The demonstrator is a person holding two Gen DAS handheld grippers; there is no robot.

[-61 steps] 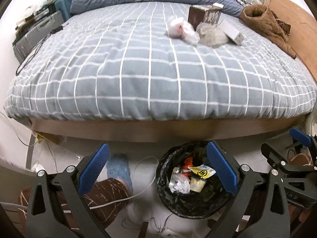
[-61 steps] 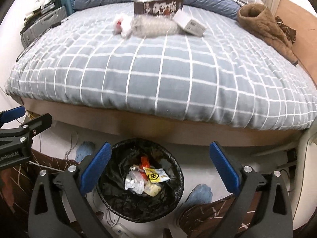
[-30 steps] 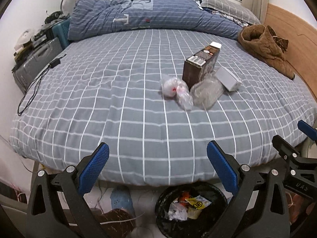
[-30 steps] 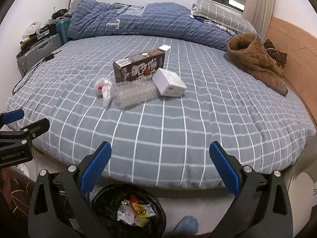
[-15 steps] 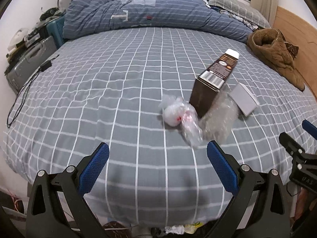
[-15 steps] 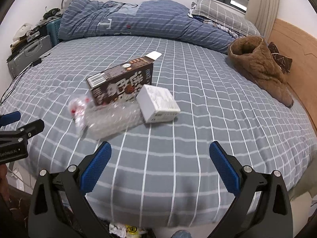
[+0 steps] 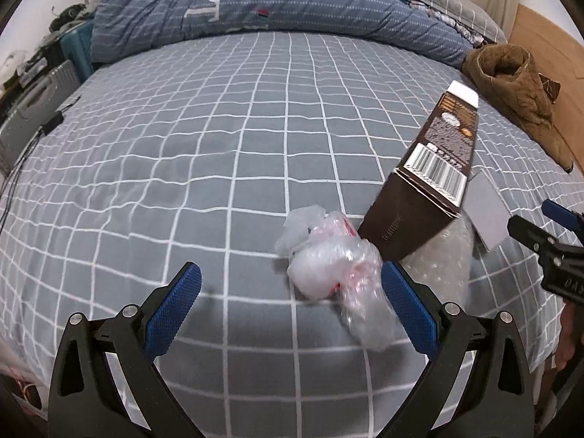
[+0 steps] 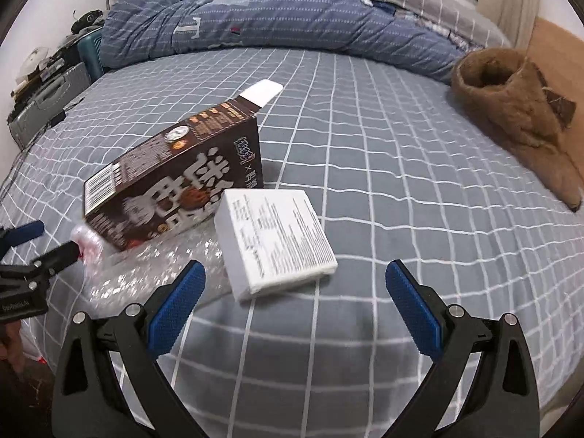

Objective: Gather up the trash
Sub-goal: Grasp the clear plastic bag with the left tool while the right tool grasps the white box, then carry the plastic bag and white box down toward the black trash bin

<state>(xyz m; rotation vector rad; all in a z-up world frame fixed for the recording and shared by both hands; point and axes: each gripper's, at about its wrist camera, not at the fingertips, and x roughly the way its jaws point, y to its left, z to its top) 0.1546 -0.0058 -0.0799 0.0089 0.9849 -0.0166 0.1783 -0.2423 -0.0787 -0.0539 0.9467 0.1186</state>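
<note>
Trash lies on the grey checked bed [image 7: 182, 168]. A crumpled clear plastic bag with red print [image 7: 328, 266] lies just ahead of my left gripper [image 7: 288, 306], which is open and empty. A brown carton [image 7: 427, 193] leans over a sheet of bubble wrap [image 7: 445, 255]. In the right wrist view the carton [image 8: 175, 179] lies beside a white box [image 8: 273, 241], with the bubble wrap [image 8: 153, 273] under them. My right gripper [image 8: 295, 303] is open and empty, just short of the white box.
A blue striped duvet [image 7: 255, 3] and pillows lie at the bed's far end. A brown fleece garment [image 8: 518, 116] lies at the right by the wooden headboard. A suitcase and clutter [image 7: 33, 91] stand at the bed's left side.
Both grippers rose from the black trash bin on the floor and moved forward over the bed. The trash pile is now close in front of both. Both stayed open.
</note>
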